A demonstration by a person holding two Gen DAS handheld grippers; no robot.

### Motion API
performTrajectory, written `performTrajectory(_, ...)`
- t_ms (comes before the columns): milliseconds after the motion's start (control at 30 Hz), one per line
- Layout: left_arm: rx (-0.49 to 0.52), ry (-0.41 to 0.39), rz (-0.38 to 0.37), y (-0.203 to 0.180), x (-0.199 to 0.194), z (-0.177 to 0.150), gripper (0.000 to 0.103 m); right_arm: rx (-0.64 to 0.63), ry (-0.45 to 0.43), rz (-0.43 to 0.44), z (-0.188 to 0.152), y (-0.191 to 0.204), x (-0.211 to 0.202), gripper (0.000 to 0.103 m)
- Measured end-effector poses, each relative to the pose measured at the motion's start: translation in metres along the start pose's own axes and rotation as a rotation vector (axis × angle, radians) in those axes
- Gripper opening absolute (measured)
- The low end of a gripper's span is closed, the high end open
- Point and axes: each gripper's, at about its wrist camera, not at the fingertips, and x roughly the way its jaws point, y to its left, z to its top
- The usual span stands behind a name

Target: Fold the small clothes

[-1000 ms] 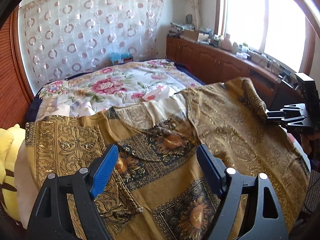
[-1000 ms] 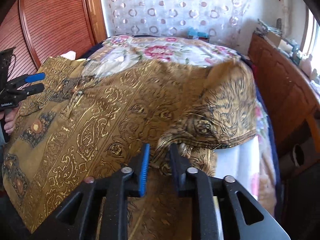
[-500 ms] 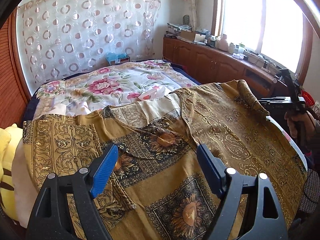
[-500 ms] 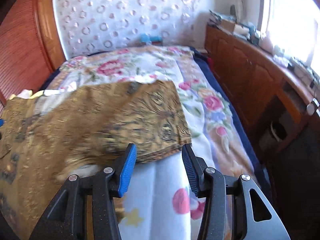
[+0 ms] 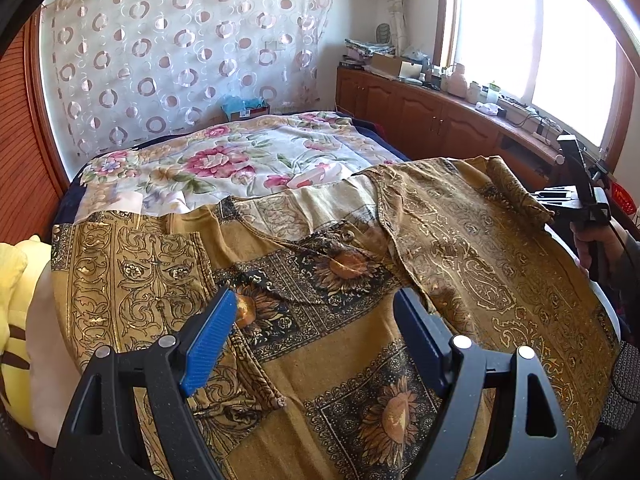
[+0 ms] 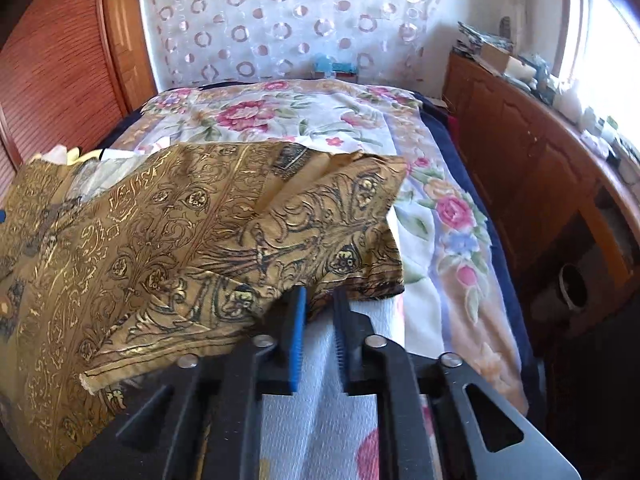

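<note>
A gold and black patterned shirt lies spread face up on the bed, its collar toward the far side. My left gripper hangs open above the shirt's chest with nothing between its blue pads. The shirt's right sleeve is bunched at the bed's edge. My right gripper has its jaws closed to a narrow gap, and its tips pinch the hem of that sleeve. In the left wrist view the right gripper sits at the sleeve's end, held by a hand.
A floral bedspread covers the bed beyond the shirt. A wooden cabinet with clutter on top runs under the window at right. A yellow plush toy lies at the left edge. A wooden panel stands on the left.
The right gripper's jaws stood wide and empty beside the sleeve half a second ago; now they are narrow on its hem. The left gripper has not moved.
</note>
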Motion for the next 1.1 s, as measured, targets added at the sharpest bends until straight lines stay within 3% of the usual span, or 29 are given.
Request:
performTrajectory(233,-0.007,-0.002,0.007,0.004,-0.004,-0.003,0.082,-0.012,-0.073,0.042,0.007,-0.002,-0.008,0.005)
performTrajectory(400,-0.022,-0.002,0.025,0.011,-0.006,-0.004,0.082,-0.077,-0.154,0.111,0.025,0.029,-0.028,0.005)
performTrajectory(567,-0.029,-0.007,0.035,0.015,-0.010,-0.004,0.082,-0.139,-0.172,0.165,0.037,0.064,-0.032,0.005)
performTrajectory(700,-0.033,-0.005,0.041,0.018,-0.009,-0.006,0.082,-0.129,-0.208,0.218,0.040,0.057,-0.036,0.018)
performTrajectory(767,-0.038,-0.004,0.041,0.019,-0.008,-0.006,0.082,-0.125,-0.233,0.193,0.036,0.050,-0.041,0.026)
performTrajectory(933,-0.047,-0.009,0.050,0.025,-0.007,-0.005,0.082,-0.095,-0.241,0.145,0.019,0.036,-0.047,0.034)
performTrajectory(1100,-0.058,-0.016,0.082,0.039,-0.010,-0.003,0.082,-0.067,-0.144,0.019,0.014,0.023,-0.016,0.042)
